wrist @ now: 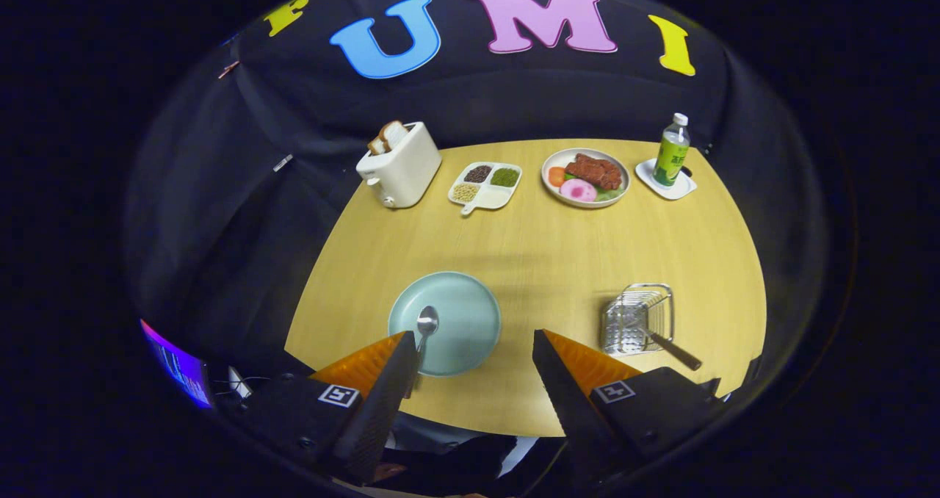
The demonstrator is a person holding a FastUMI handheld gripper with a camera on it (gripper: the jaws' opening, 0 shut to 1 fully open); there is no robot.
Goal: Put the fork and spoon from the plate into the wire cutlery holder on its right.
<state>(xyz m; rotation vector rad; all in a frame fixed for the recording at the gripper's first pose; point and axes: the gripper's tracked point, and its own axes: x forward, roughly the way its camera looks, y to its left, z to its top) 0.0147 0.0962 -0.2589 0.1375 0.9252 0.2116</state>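
Spoon: a shiny metal spoon [425,327] lies on the round pale-green plate [470,314]; its bowl rests on the plate's left part, its handle runs back toward 6 o'clock and slips behind the left fingertip
Spoon from tool: just ahead of the left finger, at roughly 11 o'clock from the midpoint of the gripper [476,340]; its long axis runs nearly along the fingers' own direction, not across the gap
Plate: on the light wooden table [543,255], straight ahead of the fingers and partly between their tips
Fork: a dark-handled utensil [664,345] already stands slanted in the silver wire cutlery holder [637,319], handle poking out toward 4 o'clock; I judge it to be the fork, though its head is hidden in the wires
Holder from plate: well apart, at 3 o'clock from the plate, just beyond the right finger
Tool: fingers spread wide, nothing gripped; the left tip overlaps the spoon handle, contact cannot be told
Judgement: the spoon is what remains; the gap likely needs shifting toward 9 o'clock to straddle the handle
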